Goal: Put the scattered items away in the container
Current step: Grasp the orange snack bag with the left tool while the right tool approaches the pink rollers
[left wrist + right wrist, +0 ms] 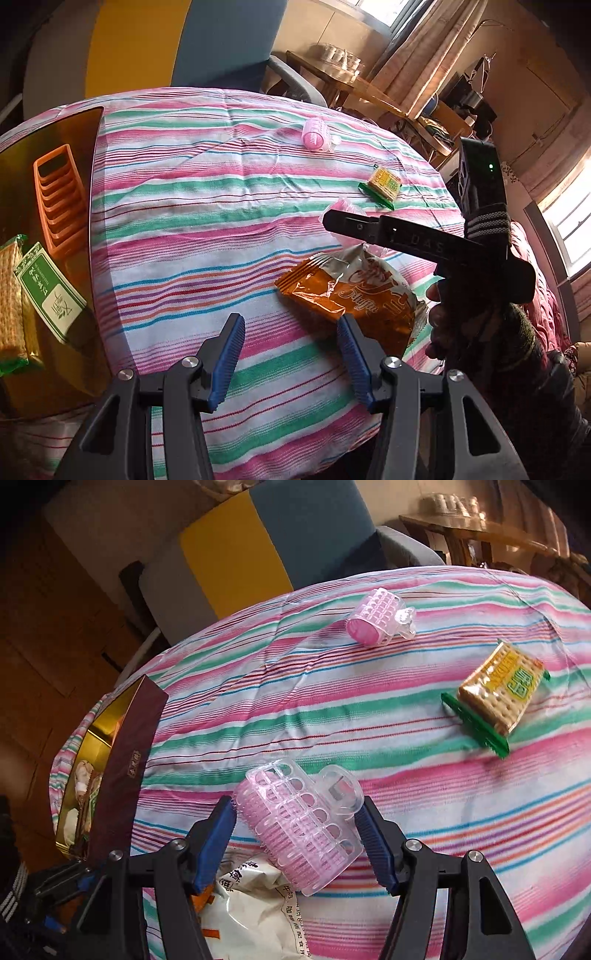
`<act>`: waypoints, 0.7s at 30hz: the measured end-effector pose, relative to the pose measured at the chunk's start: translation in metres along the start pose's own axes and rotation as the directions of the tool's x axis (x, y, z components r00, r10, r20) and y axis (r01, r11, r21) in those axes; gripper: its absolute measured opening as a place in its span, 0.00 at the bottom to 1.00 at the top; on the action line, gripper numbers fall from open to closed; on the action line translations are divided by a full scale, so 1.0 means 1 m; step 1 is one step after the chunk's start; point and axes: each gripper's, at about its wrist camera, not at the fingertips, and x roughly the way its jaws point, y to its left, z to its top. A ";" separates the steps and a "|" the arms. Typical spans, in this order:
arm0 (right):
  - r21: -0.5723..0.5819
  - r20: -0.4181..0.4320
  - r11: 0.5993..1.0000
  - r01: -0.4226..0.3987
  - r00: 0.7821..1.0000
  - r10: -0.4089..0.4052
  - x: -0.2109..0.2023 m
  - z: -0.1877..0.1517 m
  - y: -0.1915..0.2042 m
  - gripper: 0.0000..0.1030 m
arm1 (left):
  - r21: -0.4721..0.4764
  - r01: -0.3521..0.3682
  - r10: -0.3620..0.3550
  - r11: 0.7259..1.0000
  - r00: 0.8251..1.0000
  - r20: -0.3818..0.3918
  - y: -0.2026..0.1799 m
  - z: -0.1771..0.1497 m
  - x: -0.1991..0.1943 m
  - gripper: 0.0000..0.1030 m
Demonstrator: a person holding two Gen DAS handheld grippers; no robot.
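Right now the right gripper [297, 830] brackets the pink ribbed plastic hair roller [299, 827] w/ blue pads either side, jaws spread, for a pickup, while the left gripper [291, 360] hangs spread by the orange foil muffin packet [351, 295]; gold-lined box [55, 155] holds cracker packs.

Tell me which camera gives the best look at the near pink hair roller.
The right wrist view: the near pink hair roller fills the space between the right gripper's open fingers. The left wrist view shows only a pink sliver, mostly hidden behind that gripper.
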 end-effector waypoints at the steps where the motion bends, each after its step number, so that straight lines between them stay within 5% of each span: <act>1: 0.024 0.008 1.000 0.002 1.000 -0.003 -0.004 -0.004 -0.002 0.65 | -0.004 0.019 -0.019 1.000 1.000 -0.007 -0.001 -0.002 -0.001 0.52; 8: 0.190 0.064 0.982 0.014 0.998 -0.026 -0.035 -0.036 -0.019 0.67 | -0.023 0.184 -0.185 0.983 0.980 -0.074 -0.023 -0.004 0.011 0.52; 13: 0.251 0.089 0.968 -0.027 0.996 0.004 -0.051 -0.052 -0.029 0.83 | -0.014 0.220 -0.220 0.976 0.970 -0.102 -0.044 0.002 0.024 0.52; 18: 0.317 0.098 0.931 -0.183 0.982 0.160 -0.064 -0.072 -0.034 0.86 | -0.034 0.184 -0.187 0.982 0.977 -0.099 -0.043 0.009 0.034 0.53; 21: 0.370 0.136 0.859 -0.354 0.935 0.327 -0.064 -0.085 -0.037 0.87 | -0.070 0.173 -0.179 0.982 0.980 -0.083 -0.032 0.014 0.034 0.53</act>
